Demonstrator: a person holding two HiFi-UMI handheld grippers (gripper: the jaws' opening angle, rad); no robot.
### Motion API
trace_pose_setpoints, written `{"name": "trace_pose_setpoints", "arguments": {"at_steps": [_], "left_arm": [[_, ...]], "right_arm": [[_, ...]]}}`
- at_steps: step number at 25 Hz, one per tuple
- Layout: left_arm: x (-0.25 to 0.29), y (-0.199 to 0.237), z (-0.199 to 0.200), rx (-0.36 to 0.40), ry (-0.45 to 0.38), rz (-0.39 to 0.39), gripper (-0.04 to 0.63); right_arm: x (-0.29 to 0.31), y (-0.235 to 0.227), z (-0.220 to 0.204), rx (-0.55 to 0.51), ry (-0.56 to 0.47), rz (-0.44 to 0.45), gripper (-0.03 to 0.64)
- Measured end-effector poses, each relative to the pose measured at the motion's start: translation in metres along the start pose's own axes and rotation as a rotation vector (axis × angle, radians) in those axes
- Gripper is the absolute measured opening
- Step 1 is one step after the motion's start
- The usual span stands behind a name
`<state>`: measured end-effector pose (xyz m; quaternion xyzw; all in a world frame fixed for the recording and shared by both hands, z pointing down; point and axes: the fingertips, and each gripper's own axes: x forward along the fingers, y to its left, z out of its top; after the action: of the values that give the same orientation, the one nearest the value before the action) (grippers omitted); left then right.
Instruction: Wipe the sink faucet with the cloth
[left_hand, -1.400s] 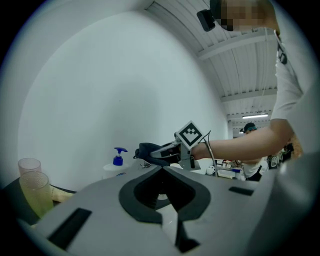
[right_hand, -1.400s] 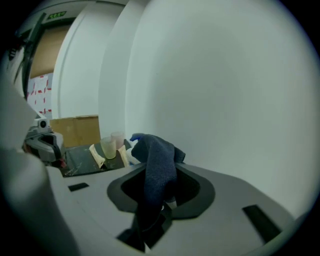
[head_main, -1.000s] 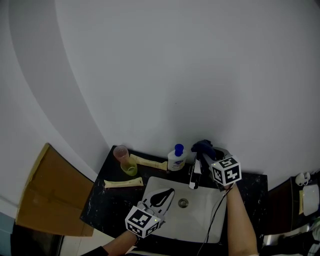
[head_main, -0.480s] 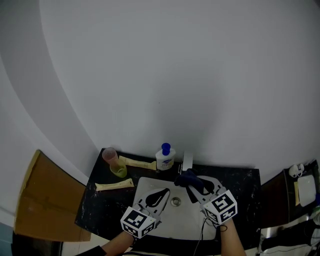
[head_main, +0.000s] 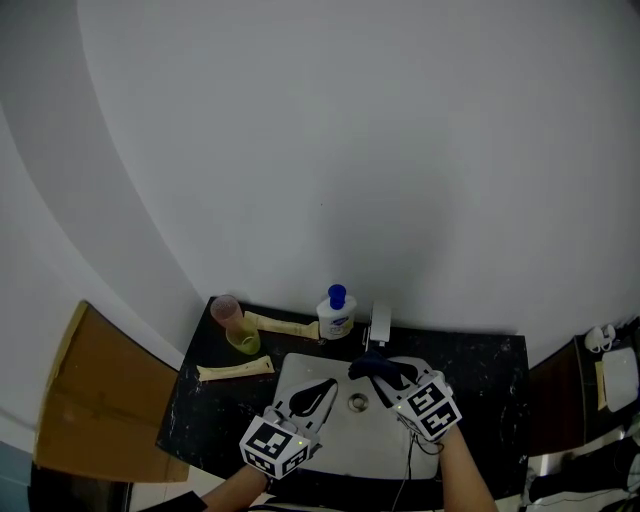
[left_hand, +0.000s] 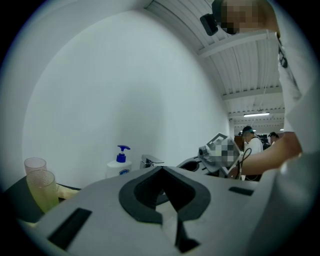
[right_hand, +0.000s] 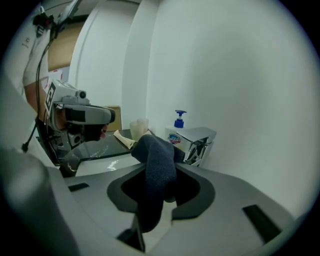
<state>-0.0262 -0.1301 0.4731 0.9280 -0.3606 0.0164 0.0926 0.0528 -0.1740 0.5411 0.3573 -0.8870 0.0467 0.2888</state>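
Over the white rectangular sink, the right tongs are clamped on a dark blue knitted cloth. The cloth sits just in front of the boxy chrome faucet at the back of the black stone tabletop; whether fabric touches metal cannot be told from the head view. The left tongs hover above the basin with their jaws closed on nothing. The chief risk from here looks to be the grip. Only a narrow fold of the cloth seems pinched between the jaws, and a hard rub along the faucet's square edges could drag it free and drop it into the sink. A wide sweep to the left could also knock the white soap bottle with a blue pump, which stands just beside the faucet. If the tongs press in with their hard tips rather than with fabric, the chrome could be scraped. In the right gripper view, the cloth rises out of the jaws as a thick, soft roll with a coarse, visible weave, and its free end droops forward toward the faucet. Whether it is wet or dry cannot be told. The faucet itself is mirror-bright, flat-topped and angular, and its faces reflect the room.
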Motion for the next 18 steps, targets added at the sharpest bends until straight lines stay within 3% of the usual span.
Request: {"name": "trace_pose_setpoints", "arguments": {"at_steps": [4,11,18], "left_arm": [[-0.003,0.003,0.0,-0.001,0.001,0.015,-0.002],[-0.003,0.004,0.002,0.001,-0.003,0.026,-0.002],[-0.004,0.004,0.001,-0.006,-0.005,0.024,-0.002]], "right_arm": [[0.008,-0.015,0.004,0.013,0.012,0.001,0.117],[0.034,-0.066,0.015,0.046,0.03,-0.07,0.117],[0.029,-0.05,0.014,0.007,0.043,-0.068,0.117]]}}
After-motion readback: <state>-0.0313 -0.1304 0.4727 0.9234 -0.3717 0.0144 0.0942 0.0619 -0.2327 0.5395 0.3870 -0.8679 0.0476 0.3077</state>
